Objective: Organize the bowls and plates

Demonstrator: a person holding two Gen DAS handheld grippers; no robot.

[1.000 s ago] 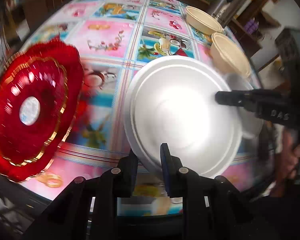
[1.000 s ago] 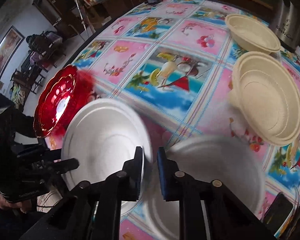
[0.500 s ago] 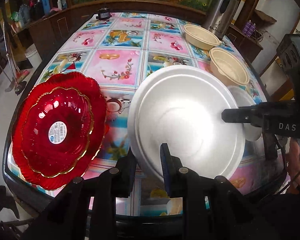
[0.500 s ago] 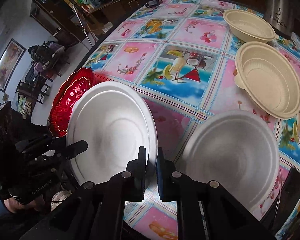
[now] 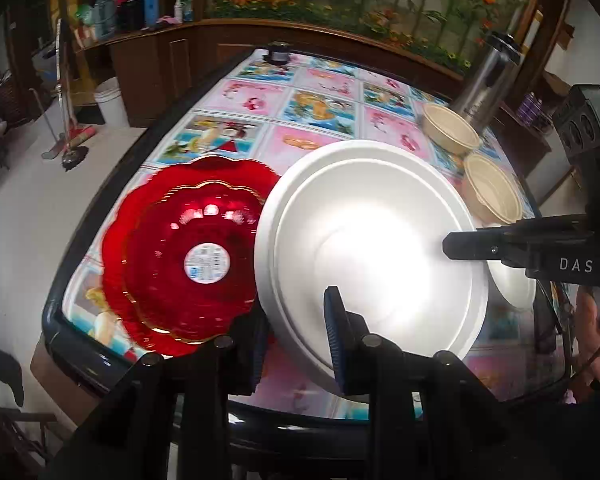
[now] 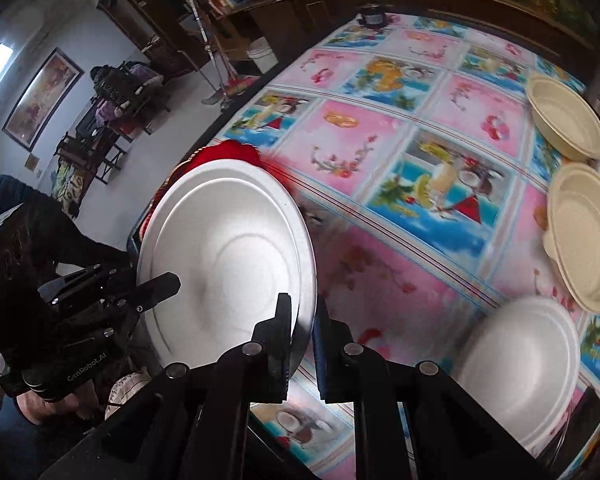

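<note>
Left gripper (image 5: 296, 320) pinches the white plate's (image 5: 372, 240) near rim, jaws just eased wider. Right gripper (image 6: 302, 320) clamps its right rim. Plate held tilted above the table (image 6: 380, 280), overlapping the red plate (image 5: 180, 256) on its left.

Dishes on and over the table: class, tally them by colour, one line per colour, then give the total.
Red: 1, the red plate
White: 2, the big white plate and the white bowl
Cream: 2, the near cream bowl and the far cream bowl
Total: 5
</note>
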